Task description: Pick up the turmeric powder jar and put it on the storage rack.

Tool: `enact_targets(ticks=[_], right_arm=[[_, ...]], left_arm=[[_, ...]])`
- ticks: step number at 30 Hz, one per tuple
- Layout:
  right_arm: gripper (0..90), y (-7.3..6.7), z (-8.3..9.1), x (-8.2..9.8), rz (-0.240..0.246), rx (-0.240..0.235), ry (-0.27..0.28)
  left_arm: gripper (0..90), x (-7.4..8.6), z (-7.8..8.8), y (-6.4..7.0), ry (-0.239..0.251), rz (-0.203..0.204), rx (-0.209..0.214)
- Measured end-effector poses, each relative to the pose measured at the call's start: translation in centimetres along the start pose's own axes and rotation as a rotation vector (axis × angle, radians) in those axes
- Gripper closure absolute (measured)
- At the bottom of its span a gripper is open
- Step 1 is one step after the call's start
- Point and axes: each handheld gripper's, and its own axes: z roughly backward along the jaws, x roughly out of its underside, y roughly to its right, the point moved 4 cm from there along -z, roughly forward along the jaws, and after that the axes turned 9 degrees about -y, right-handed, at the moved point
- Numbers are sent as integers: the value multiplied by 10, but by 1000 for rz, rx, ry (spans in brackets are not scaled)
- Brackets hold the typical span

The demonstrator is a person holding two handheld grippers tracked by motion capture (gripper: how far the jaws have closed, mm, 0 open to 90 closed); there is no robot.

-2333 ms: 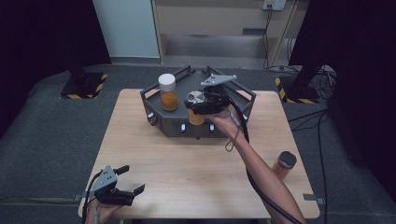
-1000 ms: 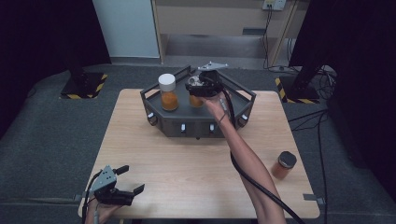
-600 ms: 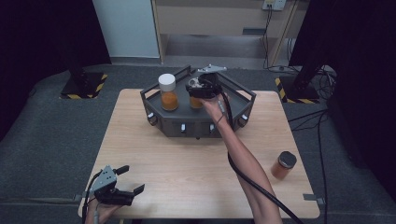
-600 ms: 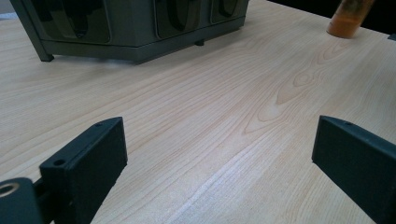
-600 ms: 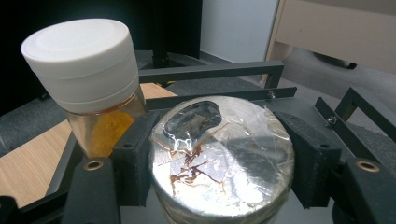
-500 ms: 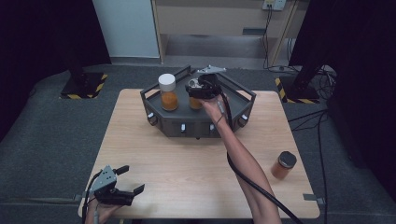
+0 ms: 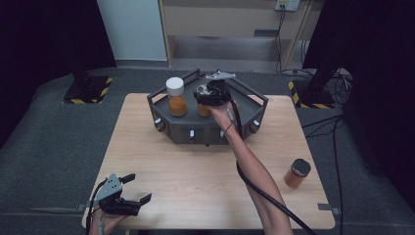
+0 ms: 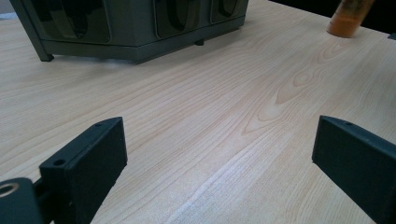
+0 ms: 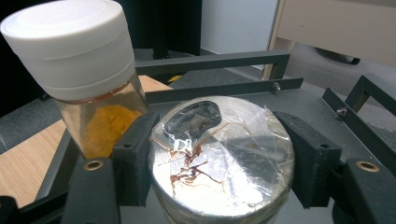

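Jar (image 9: 219, 158) with the foil seal on top sat pinched between the two black jaws of the right claw (image 7: 211, 95), inside the dark tray (image 7: 254, 105) on the far part of the tabletop (image 7: 195, 166). Just beside it stood a white-capped jar (image 7: 176, 96) of orange powder. Nearest the person, the left claw (image 7: 128, 192) rested low with jaws spread wide, holding nothing, and a dark-capped jar (image 7: 296, 173) stood alone well apart.

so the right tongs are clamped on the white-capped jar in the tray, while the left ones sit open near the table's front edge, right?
Not quite: the right tongs are shut on the foil-sealed jar, as the right gripper view shows; the white-capped jar stands free beside it. The rest holds: tray, and the left tongs open near the table's front edge.
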Motion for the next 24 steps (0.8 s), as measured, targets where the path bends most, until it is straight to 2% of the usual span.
enact_targets(ticks=[24], right_arm=[[329, 2, -3, 4, -20, 0, 8]], left_arm=[[24, 0, 0, 0, 0, -1, -2]])
